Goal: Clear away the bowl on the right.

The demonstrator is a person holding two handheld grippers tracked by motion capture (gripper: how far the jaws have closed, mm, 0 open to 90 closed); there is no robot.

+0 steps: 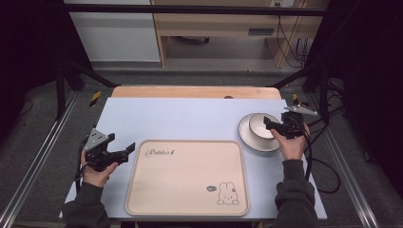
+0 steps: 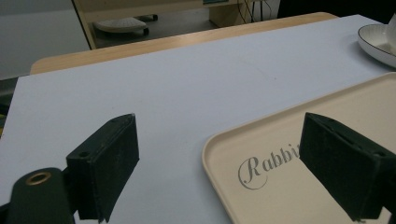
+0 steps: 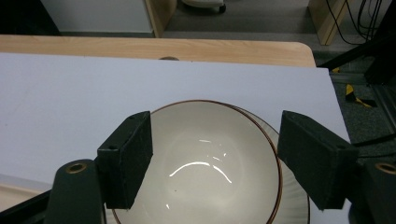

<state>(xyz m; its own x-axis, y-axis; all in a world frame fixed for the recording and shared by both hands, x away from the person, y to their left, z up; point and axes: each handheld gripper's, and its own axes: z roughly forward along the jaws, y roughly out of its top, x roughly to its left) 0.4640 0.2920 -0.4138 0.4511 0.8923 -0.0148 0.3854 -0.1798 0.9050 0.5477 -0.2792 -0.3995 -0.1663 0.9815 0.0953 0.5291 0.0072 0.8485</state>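
- We see a person seated at a pale blue table (image 1: 190, 118), a two-jaw gripper in each hand, forearms in dark sleeves entering from the near edge.
- A beige tray (image 1: 187, 176) lies flat at the near centre of the table; its upper left carries the script word "Rabbit" (image 1: 160, 152) and its lower right a small rabbit drawing (image 1: 227, 194).
- At the right of the table, beyond the tray's far right corner, a white bowl (image 1: 260, 126) sits on a white plate (image 1: 247, 137); in the right gripper view we make out a thin brown rim line on the bowl.
- The right gripper (image 1: 273, 124), held in the right hand (image 1: 291, 143), is at the bowl's right side. In its own view the jaws stand spread wide, one to either side of the bowl, closed on nothing.
- The left gripper (image 1: 124, 151), in the left hand (image 1: 97, 173), is just beside the tray's left edge, pointing toward it. Its jaws are likewise parted and empty, and between them we see the tray's corner and the printed word.
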